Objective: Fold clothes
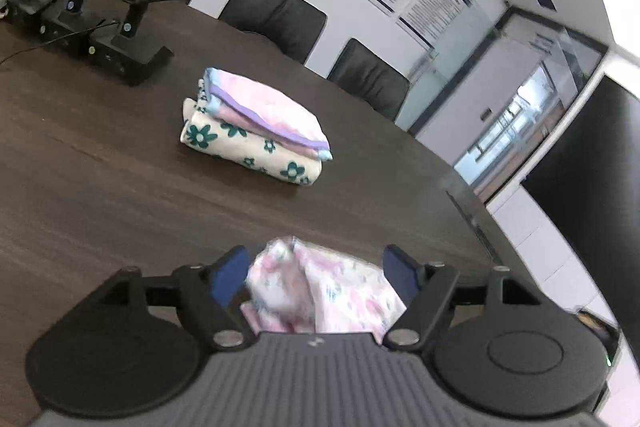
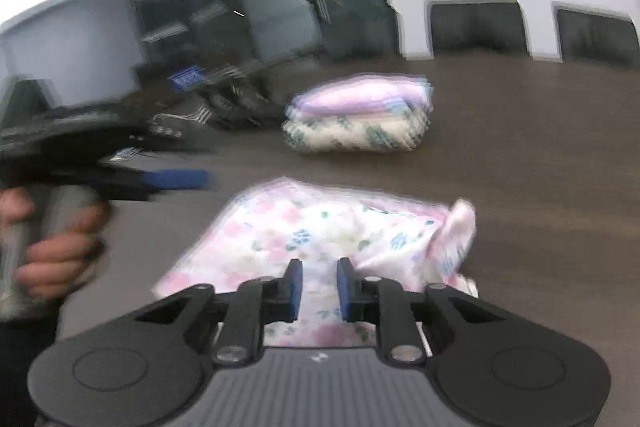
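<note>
Left wrist: two folded garments (image 1: 256, 125), stacked.

L gripper (image 1: 316, 275) fingers wide; R gripper (image 2: 318, 289) fingers narrowly apart.

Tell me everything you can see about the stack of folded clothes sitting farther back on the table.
The stack of folded clothes lies on the dark wood-grain table, beyond the loose floral garment and apart from it. It holds two soft fabric pieces: below, a cream one printed with teal flowers; on top, a pale pink one edged with purple and light blue bands. Both are folded into a neat, puffy rectangular bundle, edges roughly aligned. Only the table touches it; neither pair of tongs is near.
</note>
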